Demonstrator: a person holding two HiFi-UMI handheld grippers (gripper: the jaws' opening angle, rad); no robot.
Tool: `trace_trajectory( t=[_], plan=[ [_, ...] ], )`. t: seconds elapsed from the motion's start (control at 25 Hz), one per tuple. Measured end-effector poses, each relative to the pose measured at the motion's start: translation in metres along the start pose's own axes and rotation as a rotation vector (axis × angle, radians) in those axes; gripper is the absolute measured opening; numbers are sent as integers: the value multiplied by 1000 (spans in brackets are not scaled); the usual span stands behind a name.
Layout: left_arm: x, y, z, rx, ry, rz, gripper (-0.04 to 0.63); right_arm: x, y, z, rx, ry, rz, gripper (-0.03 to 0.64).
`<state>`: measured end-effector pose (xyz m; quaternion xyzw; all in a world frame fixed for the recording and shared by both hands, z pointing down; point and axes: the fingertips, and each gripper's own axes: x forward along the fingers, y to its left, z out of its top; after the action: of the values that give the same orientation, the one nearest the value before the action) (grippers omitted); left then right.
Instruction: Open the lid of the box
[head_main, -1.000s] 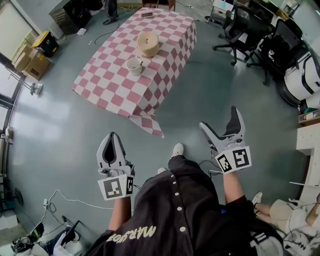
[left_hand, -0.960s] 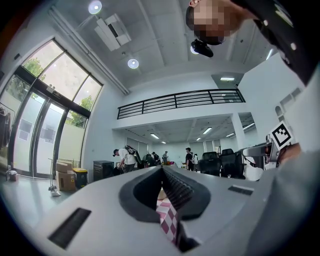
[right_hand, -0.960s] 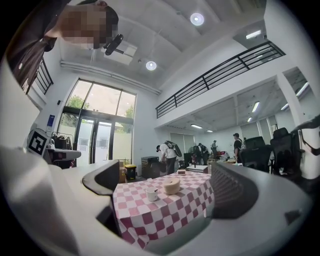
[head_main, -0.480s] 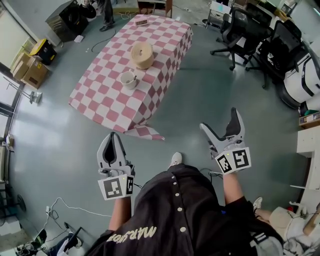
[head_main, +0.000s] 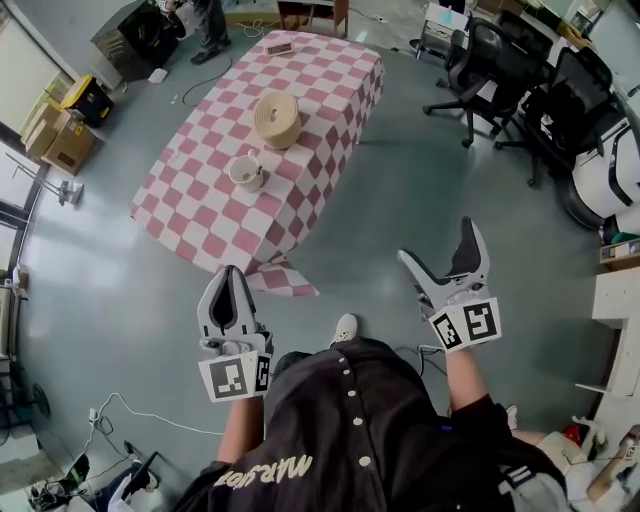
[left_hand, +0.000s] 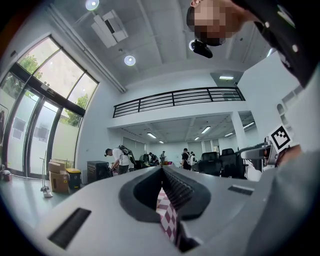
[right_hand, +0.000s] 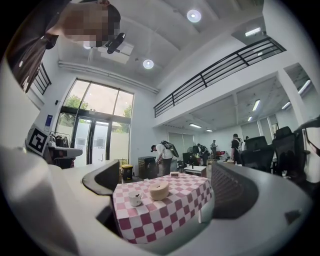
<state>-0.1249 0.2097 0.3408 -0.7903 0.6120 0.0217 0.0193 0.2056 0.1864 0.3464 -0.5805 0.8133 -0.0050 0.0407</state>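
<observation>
your left hand-held gripper (head_main: 229, 275) has its jaws pressed together on nothing. your right hand-held gripper (head_main: 437, 240) is spread wide and empty. both hang over the grey floor (head_main: 400, 200), well apart from the counter (head_main: 330, 90) with its red-and-white checked cloth. the round tan box (head_main: 277, 118) sits near the middle of that counter, lid on, with a white cup (head_main: 246, 172) near it on your side.

Pale lettering (head_main: 266, 468) on the person's dark shirt (head_main: 380, 420), near the lower edge: opens "MAR", the rest unclear. Square black-and-white code markers, no words, on the cubes of the left tongs (head_main: 230, 278) and right tongs (head_main: 438, 242).
</observation>
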Motion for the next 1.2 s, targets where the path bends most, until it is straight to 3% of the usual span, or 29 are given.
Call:
trace_trajectory(
  t=[0.36,0.72,1.2],
  plan=[
    [19,-16,-19,1,62,-8,11,8,-21,-7,0,15,-1,557],
    [67,-20,-16,5,28,-51,11,24,-49,-15,-17,33,-54,557],
    [147,-4,-17,-23,3,-59,11,95,-78,-2,-48,20,-73,557]
  ],
)
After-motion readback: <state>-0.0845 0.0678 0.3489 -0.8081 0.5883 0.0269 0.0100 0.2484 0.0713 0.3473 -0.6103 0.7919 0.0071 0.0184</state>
